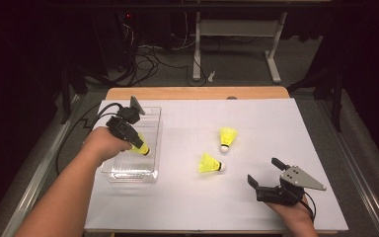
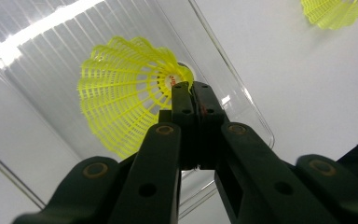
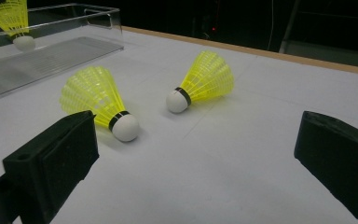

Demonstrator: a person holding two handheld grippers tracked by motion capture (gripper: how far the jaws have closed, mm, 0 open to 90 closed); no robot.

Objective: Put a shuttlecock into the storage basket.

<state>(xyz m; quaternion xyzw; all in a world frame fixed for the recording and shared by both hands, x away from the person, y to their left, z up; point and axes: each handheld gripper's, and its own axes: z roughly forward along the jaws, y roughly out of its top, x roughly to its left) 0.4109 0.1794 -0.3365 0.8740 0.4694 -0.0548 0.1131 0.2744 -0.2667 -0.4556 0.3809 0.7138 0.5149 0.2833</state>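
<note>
My left gripper [image 1: 139, 146] is shut on the skirt rim of a yellow shuttlecock [image 2: 121, 105], holding it cork-down over the clear plastic tray [image 1: 150, 126] at the table's left. The held shuttlecock [image 3: 11, 21] hangs inside the tray's walls. Two more yellow shuttlecocks lie on the white sheet: one [image 1: 227, 138] near the middle, another [image 1: 210, 164] nearer me. My right gripper [image 1: 265, 173] rests at the front right, open, with nothing between its jaws; both loose shuttlecocks [image 3: 100, 105] [image 3: 200, 81] lie ahead of it.
The white sheet [image 1: 256, 207] covers the wooden table [image 1: 197, 93]. Behind the table stand table legs [image 1: 196, 44] and floor cables [image 1: 143, 61]. A metal rail [image 1: 39, 168] runs along the left side.
</note>
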